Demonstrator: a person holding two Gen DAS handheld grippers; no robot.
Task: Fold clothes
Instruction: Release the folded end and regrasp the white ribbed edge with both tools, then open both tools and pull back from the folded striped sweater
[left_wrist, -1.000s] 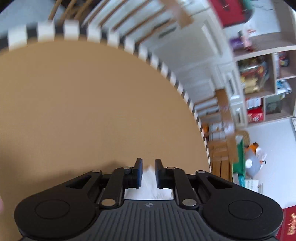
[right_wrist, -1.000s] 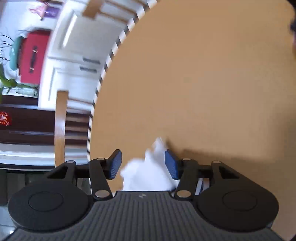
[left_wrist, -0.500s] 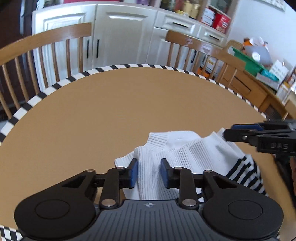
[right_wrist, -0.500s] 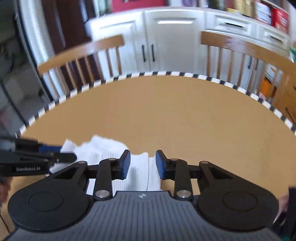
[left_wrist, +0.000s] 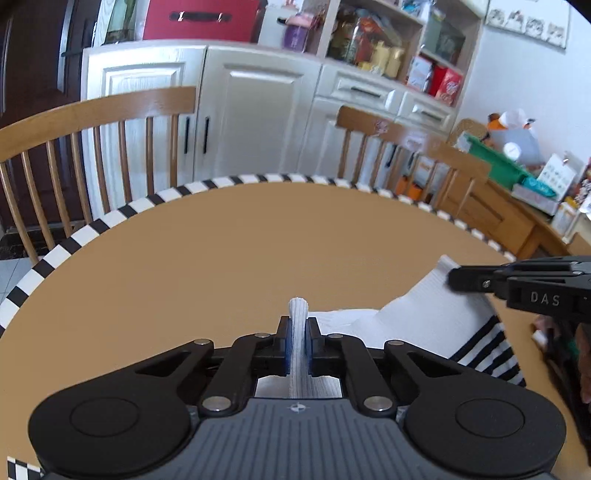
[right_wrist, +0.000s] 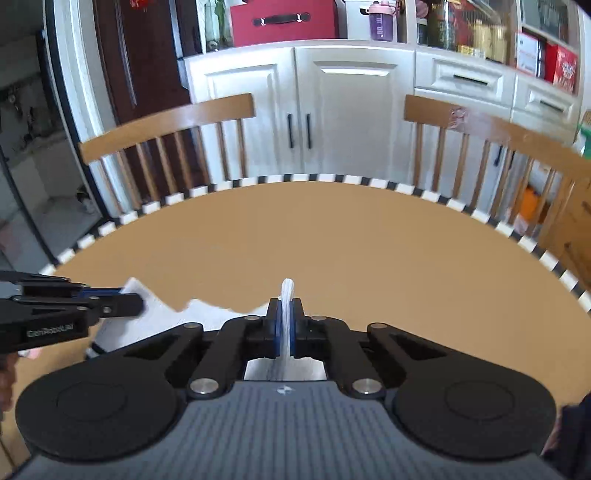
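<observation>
A white ribbed garment (left_wrist: 424, 314) with black-and-white stripes lies on the round tan table (left_wrist: 221, 258) near its front edge. My left gripper (left_wrist: 298, 332) is shut on a pinched fold of the white cloth at the garment's left end. My right gripper (right_wrist: 285, 325) is shut on another fold of the same garment (right_wrist: 207, 314) at its right end. Each gripper shows in the other's view: the right gripper (left_wrist: 458, 278) sits at the right edge, the left gripper (right_wrist: 133, 304) at the left edge. Much of the garment is hidden under the gripper bodies.
The table (right_wrist: 369, 258) has a black-and-white checked rim (left_wrist: 92, 229). Two wooden chairs (left_wrist: 110, 122) (right_wrist: 480, 125) stand behind it. White cabinets (right_wrist: 351, 103) and cluttered shelves (left_wrist: 406, 48) fill the back. A wooden sideboard with a green bin (left_wrist: 495, 158) stands at the right.
Both grippers have closed from open onto folds of the white garment. Both views have swung up from the tabletop to level, and the cloth edges now rise between the pads.
</observation>
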